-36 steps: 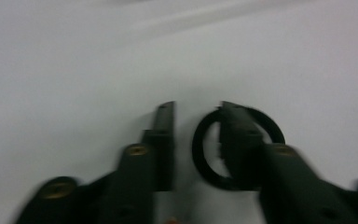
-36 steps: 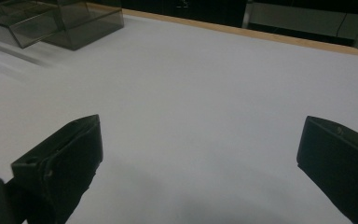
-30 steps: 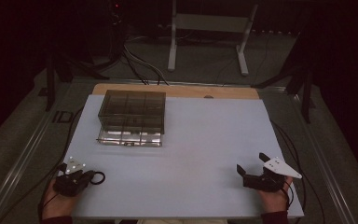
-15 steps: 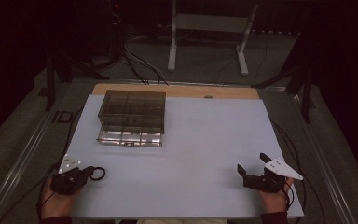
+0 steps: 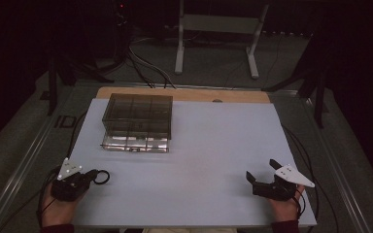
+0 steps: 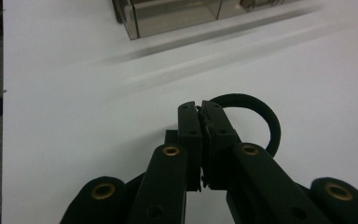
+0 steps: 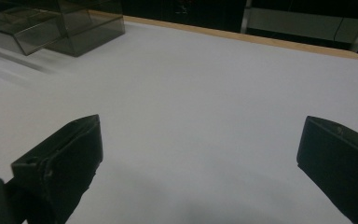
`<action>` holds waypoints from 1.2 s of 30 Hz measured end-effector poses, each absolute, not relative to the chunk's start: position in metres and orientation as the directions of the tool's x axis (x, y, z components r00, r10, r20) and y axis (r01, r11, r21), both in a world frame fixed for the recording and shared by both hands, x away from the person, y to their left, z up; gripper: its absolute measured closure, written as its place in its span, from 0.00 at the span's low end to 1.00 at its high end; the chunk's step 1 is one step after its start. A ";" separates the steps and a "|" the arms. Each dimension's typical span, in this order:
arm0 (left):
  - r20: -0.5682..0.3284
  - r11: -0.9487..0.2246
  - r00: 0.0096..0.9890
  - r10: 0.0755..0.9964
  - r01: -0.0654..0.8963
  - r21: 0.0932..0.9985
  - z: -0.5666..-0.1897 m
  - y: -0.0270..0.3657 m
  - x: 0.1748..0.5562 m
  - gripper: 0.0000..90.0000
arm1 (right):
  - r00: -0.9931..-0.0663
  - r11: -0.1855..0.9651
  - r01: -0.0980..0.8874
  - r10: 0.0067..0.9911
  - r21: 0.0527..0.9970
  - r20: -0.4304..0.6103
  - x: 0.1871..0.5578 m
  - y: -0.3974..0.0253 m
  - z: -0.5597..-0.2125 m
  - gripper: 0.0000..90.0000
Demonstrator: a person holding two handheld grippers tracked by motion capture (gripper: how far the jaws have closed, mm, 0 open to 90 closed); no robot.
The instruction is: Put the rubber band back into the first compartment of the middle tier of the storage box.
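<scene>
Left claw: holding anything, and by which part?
Yes. The left claw is shut on the black ring, pinching its rim at the near edge. The right claw is open, holding nothing.

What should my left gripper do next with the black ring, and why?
Probably lift the left gripper a little and carry it toward the clear compartment box. Its jaws are shut on the black ring, which lies low at the white table's near left edge, apart from the box. The right gripper waits open.
</scene>
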State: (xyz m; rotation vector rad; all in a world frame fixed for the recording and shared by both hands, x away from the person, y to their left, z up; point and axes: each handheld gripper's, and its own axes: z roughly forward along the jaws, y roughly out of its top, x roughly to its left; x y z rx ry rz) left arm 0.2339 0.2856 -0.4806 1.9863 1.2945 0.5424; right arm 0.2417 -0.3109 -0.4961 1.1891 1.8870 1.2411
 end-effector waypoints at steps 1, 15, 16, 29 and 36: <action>-0.029 -0.258 0.415 0.909 0.617 0.743 -0.479 0.285 0.234 0.98 | -0.434 0.169 0.360 0.901 0.918 0.004 0.242 -0.311 -0.496 0.01; -0.064 -0.230 0.432 0.900 0.593 0.771 -0.466 0.281 0.240 0.98 | -0.436 0.167 0.362 0.900 0.917 0.008 0.242 -0.311 -0.496 0.01; -0.062 -0.232 0.434 0.899 0.592 0.772 -0.465 0.281 0.241 0.98 | -0.436 0.166 0.363 0.900 0.917 0.009 0.242 -0.311 -0.496 0.01; -0.049 -0.247 0.454 0.890 0.569 0.785 -0.453 0.281 0.252 0.98 | -0.435 0.162 0.366 0.900 0.916 0.014 0.242 -0.311 -0.497 0.01; -0.059 -0.233 0.451 0.891 0.564 0.792 -0.450 0.284 0.257 0.98 | -0.435 0.160 0.366 0.900 0.917 0.016 0.242 -0.311 -0.497 0.01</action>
